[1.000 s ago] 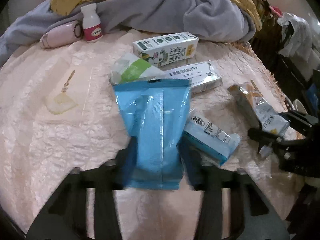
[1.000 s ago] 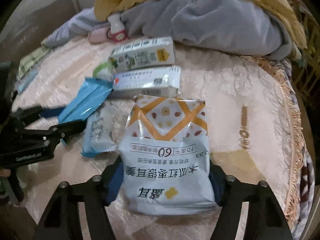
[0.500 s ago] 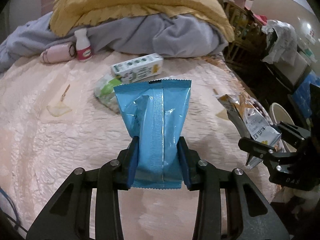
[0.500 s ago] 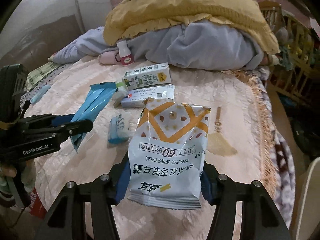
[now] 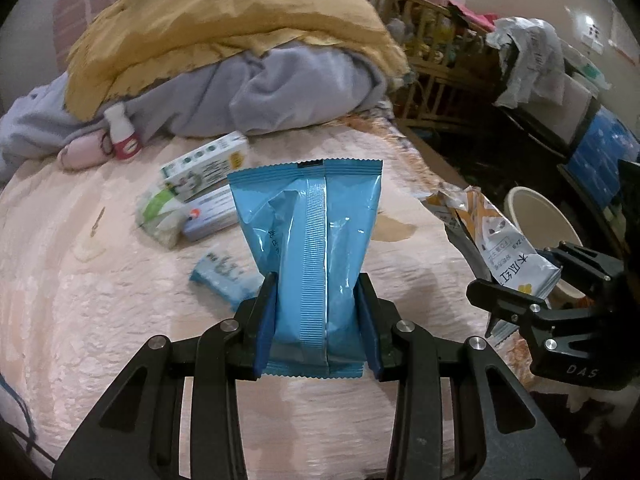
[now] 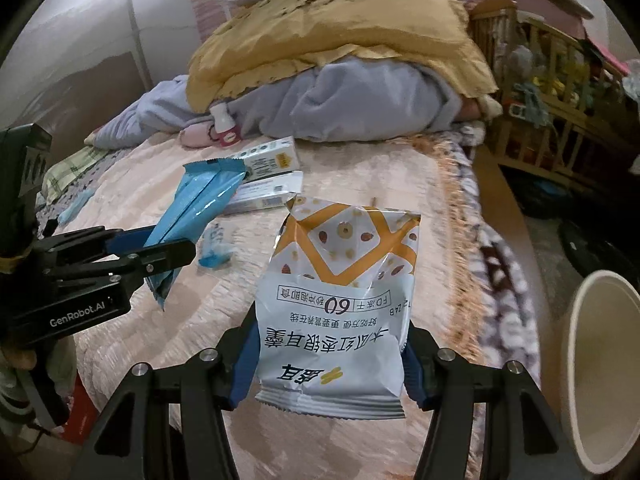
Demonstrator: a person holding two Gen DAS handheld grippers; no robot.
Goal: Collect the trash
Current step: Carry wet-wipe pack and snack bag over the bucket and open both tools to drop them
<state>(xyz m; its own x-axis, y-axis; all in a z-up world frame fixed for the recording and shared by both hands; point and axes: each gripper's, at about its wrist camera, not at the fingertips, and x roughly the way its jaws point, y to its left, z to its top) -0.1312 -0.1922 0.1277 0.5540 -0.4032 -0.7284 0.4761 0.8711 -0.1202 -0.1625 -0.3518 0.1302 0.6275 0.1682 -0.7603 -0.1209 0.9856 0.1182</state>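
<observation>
The left gripper [image 5: 316,320] tilts down over the pink bedspread [image 5: 100,320], its narrowly parted fingers pinching an upright blue packet [image 5: 308,232] clear of the bed. A carton [image 5: 204,164] and box [image 5: 212,216] lie farther off. Rightward, the right gripper [image 6: 328,364] clamps a white-and-orange snack bag [image 6: 340,300] near the fringed bed edge [image 6: 472,216]; a cream bucket [image 6: 600,360] stands beyond.

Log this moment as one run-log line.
left gripper: shut on blue wrapper | right gripper: shut on white snack bag | bin: right of bed
</observation>
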